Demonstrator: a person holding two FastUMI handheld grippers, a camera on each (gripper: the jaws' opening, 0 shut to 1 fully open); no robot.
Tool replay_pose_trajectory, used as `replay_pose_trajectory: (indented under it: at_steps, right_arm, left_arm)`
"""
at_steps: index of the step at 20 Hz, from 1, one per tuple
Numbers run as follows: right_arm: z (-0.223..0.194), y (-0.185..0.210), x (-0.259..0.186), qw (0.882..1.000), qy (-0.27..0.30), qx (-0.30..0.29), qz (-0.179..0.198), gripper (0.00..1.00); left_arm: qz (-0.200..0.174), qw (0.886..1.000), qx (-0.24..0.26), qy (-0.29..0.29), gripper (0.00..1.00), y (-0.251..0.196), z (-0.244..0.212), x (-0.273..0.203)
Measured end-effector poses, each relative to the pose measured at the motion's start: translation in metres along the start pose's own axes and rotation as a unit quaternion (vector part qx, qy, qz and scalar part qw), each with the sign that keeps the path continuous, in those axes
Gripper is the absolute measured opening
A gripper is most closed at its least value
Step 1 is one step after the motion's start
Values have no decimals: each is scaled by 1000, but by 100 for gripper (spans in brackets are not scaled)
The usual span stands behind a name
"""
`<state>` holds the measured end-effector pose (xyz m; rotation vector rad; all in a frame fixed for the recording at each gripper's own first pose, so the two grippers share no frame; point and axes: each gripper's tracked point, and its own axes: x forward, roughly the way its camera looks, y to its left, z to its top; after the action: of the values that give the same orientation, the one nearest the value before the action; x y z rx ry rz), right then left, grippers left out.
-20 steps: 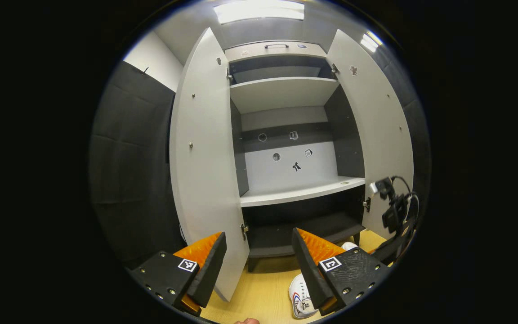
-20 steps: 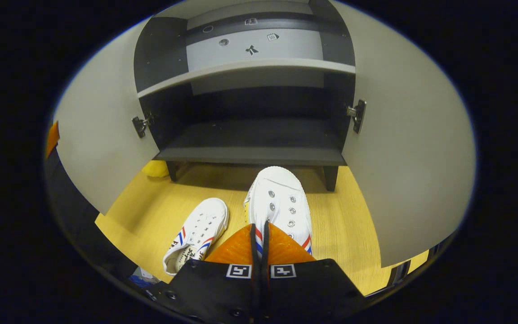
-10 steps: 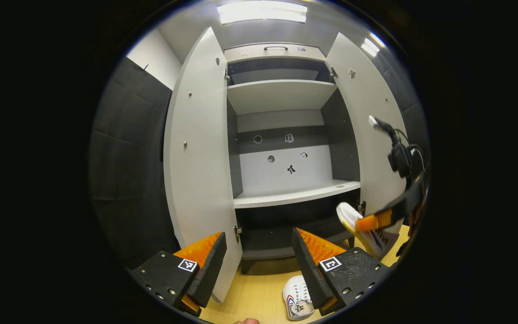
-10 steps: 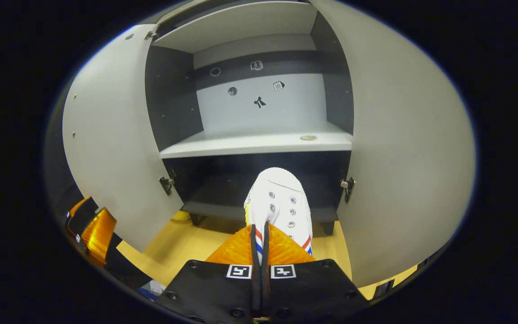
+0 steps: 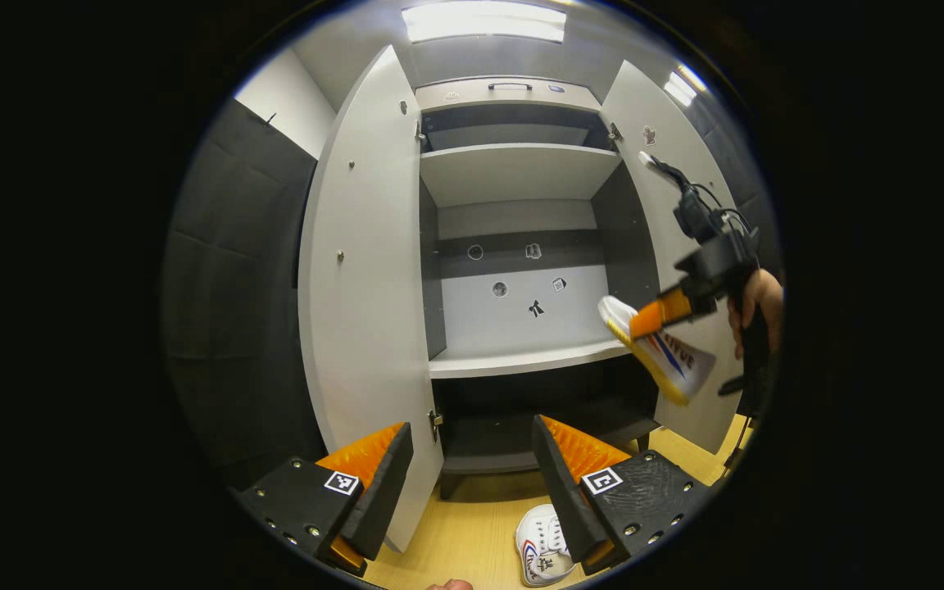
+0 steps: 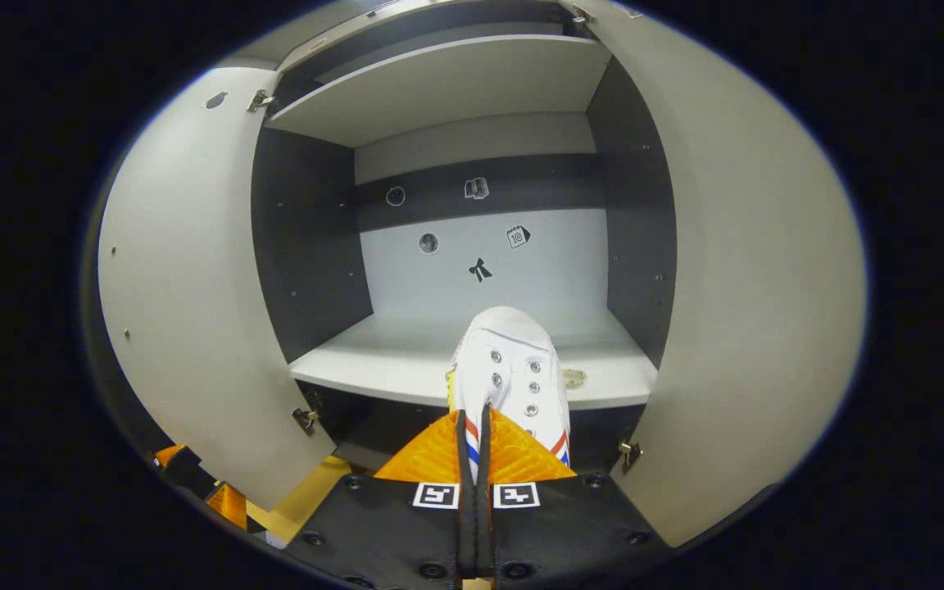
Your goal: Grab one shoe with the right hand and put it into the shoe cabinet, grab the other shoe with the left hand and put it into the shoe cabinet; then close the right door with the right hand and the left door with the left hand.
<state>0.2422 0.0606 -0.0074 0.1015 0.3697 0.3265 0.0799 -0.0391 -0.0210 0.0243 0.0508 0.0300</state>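
The right gripper (image 6: 472, 426) pinches a white shoe (image 6: 509, 373) in front of the shoe cabinet (image 6: 472, 246) middle shelf. The left gripper (image 5: 472, 467) has its fingers spread above the other shoe (image 5: 542, 553) on the floor.

right gripper (image 6: 472, 434) raised, jaws clamped (left gripper (image 5: 472, 483) spread).

Up close in the left gripper view, the left gripper (image 5: 472, 483) shows two chunky matte housings studded with small round silver screws, each wearing a square black-and-white coded marker near the front. The fingers (image 5: 367, 459) are wedge-shaped with ribbed inner faces.

Over to the right gripper view: the right gripper (image 6: 477, 438) has the same build, twin coded squares side by side, dark screw heads along the casing, ridged wedge pads.

Farther off in the left gripper view, that right gripper (image 5: 662, 310) carries a small camera block on top with looping black cables, gripped by a hand (image 5: 755, 307).
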Motion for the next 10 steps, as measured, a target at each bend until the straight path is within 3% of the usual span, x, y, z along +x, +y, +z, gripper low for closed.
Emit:
replay_pose_trajectory:
  at_steps: [10]
  right_arm:
    - [78, -27, 84, 999, -40, 2, -23, 1]
  left_arm:
    - [27, 1000, -6, 13, 79, 8, -6, 8]
